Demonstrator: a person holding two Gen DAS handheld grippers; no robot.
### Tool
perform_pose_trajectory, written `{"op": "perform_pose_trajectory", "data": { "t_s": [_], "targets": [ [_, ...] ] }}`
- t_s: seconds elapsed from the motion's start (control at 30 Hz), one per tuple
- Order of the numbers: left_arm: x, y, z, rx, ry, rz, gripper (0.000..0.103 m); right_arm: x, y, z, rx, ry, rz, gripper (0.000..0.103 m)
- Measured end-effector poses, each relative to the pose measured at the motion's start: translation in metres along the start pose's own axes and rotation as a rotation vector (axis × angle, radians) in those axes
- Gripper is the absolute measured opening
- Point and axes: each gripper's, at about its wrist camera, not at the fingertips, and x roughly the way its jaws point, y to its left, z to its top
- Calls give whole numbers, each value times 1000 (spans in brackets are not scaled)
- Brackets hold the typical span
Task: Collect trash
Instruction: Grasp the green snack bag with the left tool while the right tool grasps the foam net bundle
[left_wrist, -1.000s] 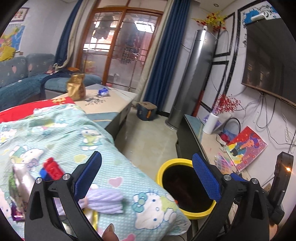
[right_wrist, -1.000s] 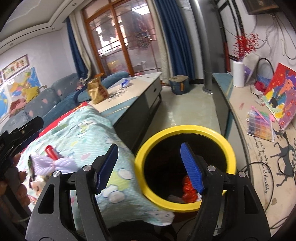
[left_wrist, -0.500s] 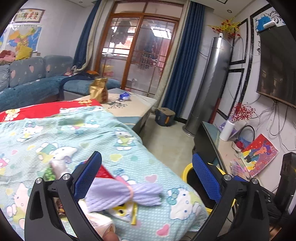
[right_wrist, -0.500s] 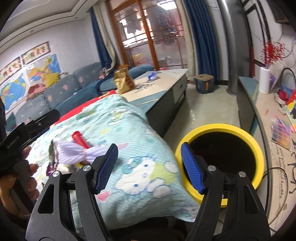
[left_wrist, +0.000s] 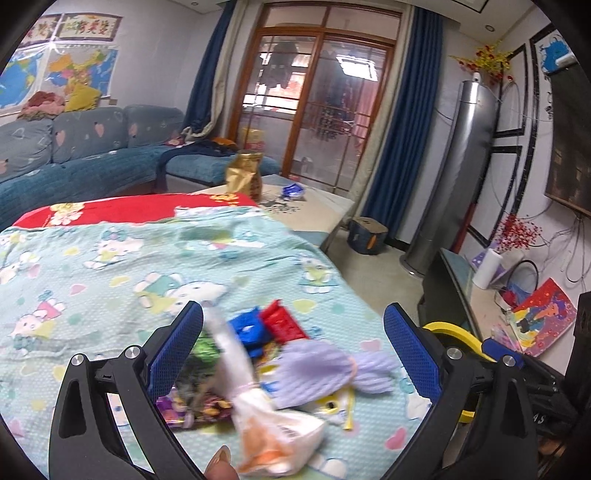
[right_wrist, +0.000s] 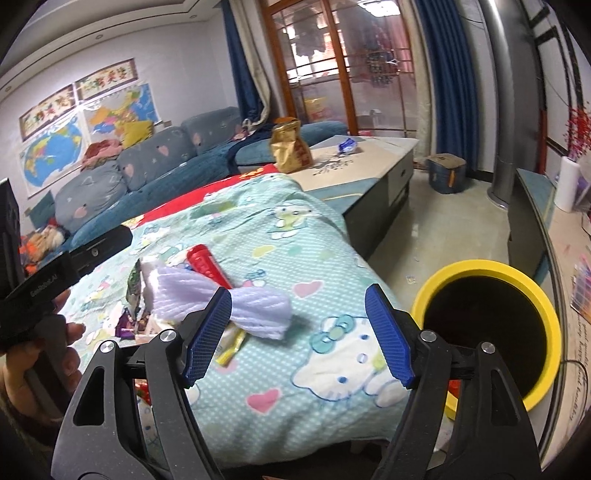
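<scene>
Left wrist: left tool (left_wrist: 293, 341) spread above wrappers (left_wrist: 258, 354).

Both grippers' jaws wide apart, empty.

Room background, non-task items only:

- Hello Kitty blanket (left_wrist: 155, 266), pale teal, with a red cloth (left_wrist: 122, 208) at its far edge.
- Low table (right_wrist: 369, 162) beyond it, bearing a gold snack bag (right_wrist: 290, 146) and a small blue wrapper (right_wrist: 347, 144).
- Blue sofa (left_wrist: 92, 162) along the wall, under the world maps (right_wrist: 51, 151).
- Tall silver floor air conditioner (left_wrist: 454, 173) beside the blue curtains (left_wrist: 402, 122).
- Small dark box (left_wrist: 367, 234) on the floor.
- Colourful painting (left_wrist: 546, 321) propped on the TV stand.
</scene>
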Motion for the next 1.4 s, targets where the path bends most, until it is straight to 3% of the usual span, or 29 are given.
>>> {"op": "perform_pose_trajectory", "data": {
  "t_s": [0.37,0.6,0.8,0.9,1.0,1.07,1.17,1.4],
  "targets": [
    [-1,55,-9,-48,46,102,96,37,42,7,-161,84,110,67],
    [15,70,-19,-51,131,99,95,67,65,7,-316,160,168,67],
    [31,69,-27,-22,182,72,94,87,74,4,-383,208,208,57],
    [36,70,-28,-24,200,71,85,95,76,2,-389,230,220,50],
    [39,73,-30,-36,212,72,76,102,77,1,-384,250,240,34],
    [41,76,-32,-46,220,70,61,104,77,1,-388,248,235,23],
    [42,78,-33,-50,226,67,42,104,73,1,-376,245,229,15],
    [34,75,-30,-46,202,60,27,99,67,4,-346,217,220,9]
  ]
}}
